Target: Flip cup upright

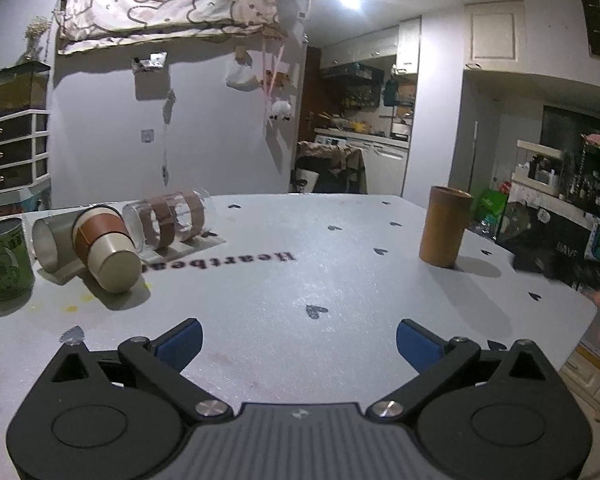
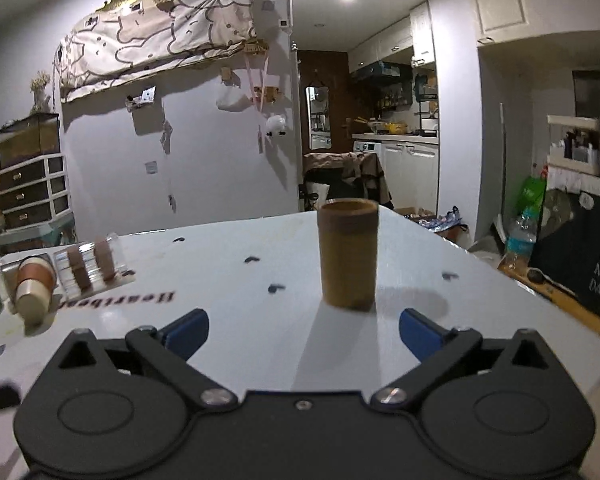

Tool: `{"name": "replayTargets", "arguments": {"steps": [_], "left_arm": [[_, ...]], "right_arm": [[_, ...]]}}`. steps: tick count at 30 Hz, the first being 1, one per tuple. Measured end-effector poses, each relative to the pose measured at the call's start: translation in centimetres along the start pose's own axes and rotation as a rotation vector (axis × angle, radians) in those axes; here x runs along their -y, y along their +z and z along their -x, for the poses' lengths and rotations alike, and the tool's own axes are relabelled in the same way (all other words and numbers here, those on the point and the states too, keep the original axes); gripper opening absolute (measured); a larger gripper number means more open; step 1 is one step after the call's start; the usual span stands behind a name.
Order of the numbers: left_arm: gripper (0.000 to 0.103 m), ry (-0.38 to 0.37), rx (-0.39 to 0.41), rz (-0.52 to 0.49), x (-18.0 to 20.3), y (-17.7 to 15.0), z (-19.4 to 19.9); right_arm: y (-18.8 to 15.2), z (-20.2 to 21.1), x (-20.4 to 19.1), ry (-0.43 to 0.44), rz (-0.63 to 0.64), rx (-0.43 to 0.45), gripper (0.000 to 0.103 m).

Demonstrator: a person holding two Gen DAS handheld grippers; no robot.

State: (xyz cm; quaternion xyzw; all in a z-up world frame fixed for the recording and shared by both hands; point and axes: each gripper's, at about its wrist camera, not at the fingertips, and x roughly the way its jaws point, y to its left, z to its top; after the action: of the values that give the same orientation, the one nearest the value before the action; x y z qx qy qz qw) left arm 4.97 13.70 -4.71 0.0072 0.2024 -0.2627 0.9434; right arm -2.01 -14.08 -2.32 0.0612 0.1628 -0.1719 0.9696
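Observation:
A tall brown cup (image 2: pixel 347 254) stands upright on the white table (image 2: pixel 228 248), mouth up, just beyond my right gripper (image 2: pixel 304 330), which is open and empty with the cup ahead of its fingertips. In the left wrist view the same cup (image 1: pixel 444 226) stands at the right. My left gripper (image 1: pixel 299 342) is open and empty above the table (image 1: pixel 300 248), well short of the cup.
At the left several cups lie on their sides on a rack: a cream cup with a brown sleeve (image 1: pixel 106 248), a grey cup (image 1: pixel 50 240) and a clear glass with brown bands (image 1: pixel 172 220). A green can (image 1: pixel 6 258) stands beside them. The table edge runs at the right (image 1: pixel 572 292).

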Motion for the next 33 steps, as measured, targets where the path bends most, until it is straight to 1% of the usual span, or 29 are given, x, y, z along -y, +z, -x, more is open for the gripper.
{"name": "replayTargets", "arguments": {"steps": [1, 5, 7, 10, 14, 17, 33], "left_arm": [[0.103, 0.008, 0.004, 0.001, 0.0, 0.0, 0.1], [0.103, 0.047, 0.011, 0.006, 0.2, 0.0, 0.6], [0.103, 0.082, 0.015, 0.01, 0.3, 0.0, 0.8], [0.103, 0.097, 0.017, 0.02, 0.2, 0.0, 1.2], [0.103, 0.116, 0.021, 0.002, 0.6, 0.0, 1.6], [0.103, 0.137, 0.029, -0.009, 0.8, 0.1, 1.8], [0.103, 0.132, 0.03, -0.026, 1.1, 0.0, 1.9]], "right_arm": [[-0.6, 0.7, 0.0, -0.019, -0.004, 0.011, 0.103], [-1.9, 3.0, -0.2, -0.042, 0.013, 0.042, 0.103], [-2.0, 3.9, -0.5, -0.046, 0.032, 0.059, 0.103], [-2.3, 5.1, -0.8, -0.032, 0.05, 0.077, 0.103], [-2.7, 5.8, -1.4, -0.02, 0.083, 0.056, 0.103], [-2.8, 6.0, -1.6, -0.013, 0.084, 0.047, 0.103], [-2.8, 6.0, -2.0, -0.011, 0.097, 0.022, 0.103]]}}
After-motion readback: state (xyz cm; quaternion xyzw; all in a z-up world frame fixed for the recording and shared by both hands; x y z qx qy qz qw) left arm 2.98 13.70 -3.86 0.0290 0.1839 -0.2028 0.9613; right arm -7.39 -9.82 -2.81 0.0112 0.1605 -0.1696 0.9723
